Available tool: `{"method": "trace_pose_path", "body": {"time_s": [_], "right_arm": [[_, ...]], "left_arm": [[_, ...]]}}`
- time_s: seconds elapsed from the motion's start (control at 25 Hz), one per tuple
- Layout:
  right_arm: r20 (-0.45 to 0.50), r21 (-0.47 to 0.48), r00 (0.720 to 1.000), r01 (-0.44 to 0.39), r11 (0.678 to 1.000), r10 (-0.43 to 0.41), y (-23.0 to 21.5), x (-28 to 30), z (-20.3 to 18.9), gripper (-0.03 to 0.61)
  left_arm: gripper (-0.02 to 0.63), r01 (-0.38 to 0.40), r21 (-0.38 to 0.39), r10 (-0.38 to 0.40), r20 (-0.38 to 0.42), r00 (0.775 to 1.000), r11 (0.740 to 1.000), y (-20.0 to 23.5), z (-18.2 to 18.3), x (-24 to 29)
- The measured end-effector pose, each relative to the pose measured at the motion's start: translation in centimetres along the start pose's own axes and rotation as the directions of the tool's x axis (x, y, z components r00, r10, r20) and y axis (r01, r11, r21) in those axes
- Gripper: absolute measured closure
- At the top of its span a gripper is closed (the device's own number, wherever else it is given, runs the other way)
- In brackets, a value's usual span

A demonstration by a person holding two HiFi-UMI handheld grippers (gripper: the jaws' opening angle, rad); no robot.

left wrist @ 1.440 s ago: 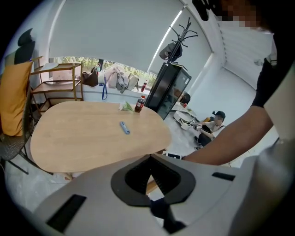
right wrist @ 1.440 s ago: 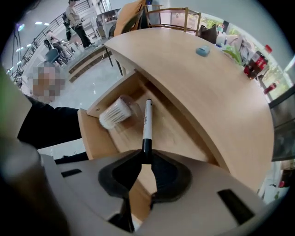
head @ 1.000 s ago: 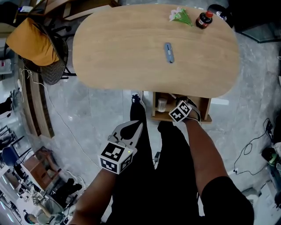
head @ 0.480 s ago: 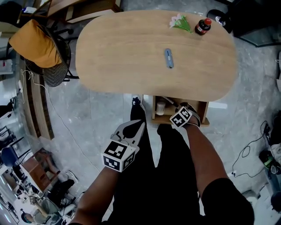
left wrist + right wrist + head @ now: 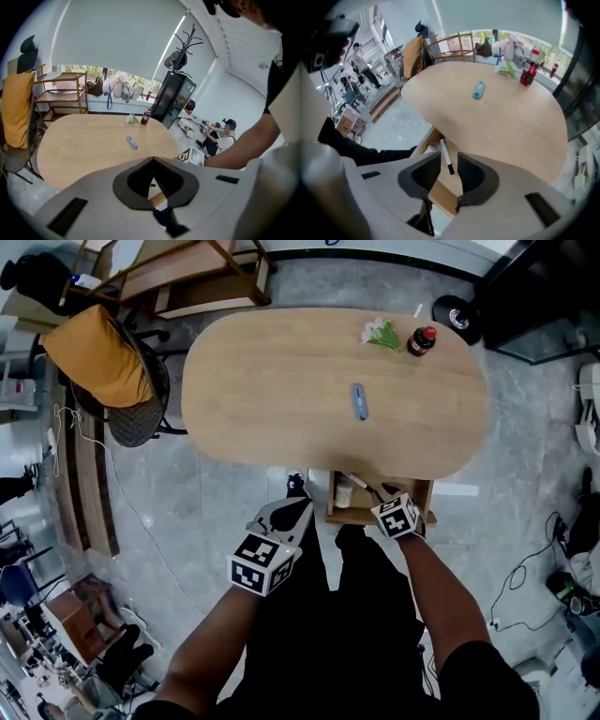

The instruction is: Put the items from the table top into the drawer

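We hold nothing, both grippers near the drawer [image 5: 358, 517].
Jaws of left gripper [image 5: 152, 160] together; right gripper [image 5: 450, 157] jaws apart, just been closing, nothing gripped; marker [image 5: 446, 156] in drawer; blue pen [image 5: 359, 401], bottle [image 5: 422, 340], flowers [image 5: 379, 333] on table [image 5: 272, 381].

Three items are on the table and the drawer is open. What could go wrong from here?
The bottle stands upright near the table's far edge, beside the flowers; a hasty grab might tip it. The slim blue item may roll away. The open drawer juts out and could be bumped.
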State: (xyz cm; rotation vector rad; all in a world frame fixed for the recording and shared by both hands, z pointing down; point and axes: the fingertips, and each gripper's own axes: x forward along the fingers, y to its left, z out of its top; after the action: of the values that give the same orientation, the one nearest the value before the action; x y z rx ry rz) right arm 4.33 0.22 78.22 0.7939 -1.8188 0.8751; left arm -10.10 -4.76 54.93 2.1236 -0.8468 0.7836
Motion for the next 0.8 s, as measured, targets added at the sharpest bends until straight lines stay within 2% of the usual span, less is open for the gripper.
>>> {"method": "trace_pose_path", "body": {"time_s": [0.16,0.28,0.36,0.48,0.6,0.8], "right_arm": [[0.129,0.138,0.990,0.040,0.990,-0.057,-2.0,-3.8,5.0,0.482],[0.211,0.230,0.971,0.063,0.971,-0.113,-3.5,-5.6,8.5,0.530],[0.231,0.255,0.961,0.091,0.963,-0.152,-4.2,-6.0,10.4,0.553],[0.227,0.274,0.957,0.115,0.955,-0.180,-4.5,-5.7,12.5,0.565],[0.219,0.327,0.959,0.104,0.939,-0.182,-4.4,-4.9,14.2,0.571],[0.121,0.338,0.972,0.152,0.929,-0.203,-5.8,-1.1,16.2,0.571]], "left_arm": [[0.612,0.009,0.024,-0.009,0.000,1.000,1.000,1.1,1.8,-0.6],[0.612,0.014,0.040,-0.014,-0.006,1.000,0.999,2.4,3.0,-1.0],[0.612,0.016,0.047,-0.016,-0.011,1.000,0.999,3.4,3.5,-1.2],[0.612,0.023,0.055,-0.022,-0.023,0.999,0.998,5.1,4.2,-1.5],[0.612,0.031,0.045,-0.029,-0.034,0.999,0.999,7.0,4.8,-1.7],[0.612,0.035,0.005,-0.035,-0.055,0.998,0.999,11.2,5.7,-1.9]]}}
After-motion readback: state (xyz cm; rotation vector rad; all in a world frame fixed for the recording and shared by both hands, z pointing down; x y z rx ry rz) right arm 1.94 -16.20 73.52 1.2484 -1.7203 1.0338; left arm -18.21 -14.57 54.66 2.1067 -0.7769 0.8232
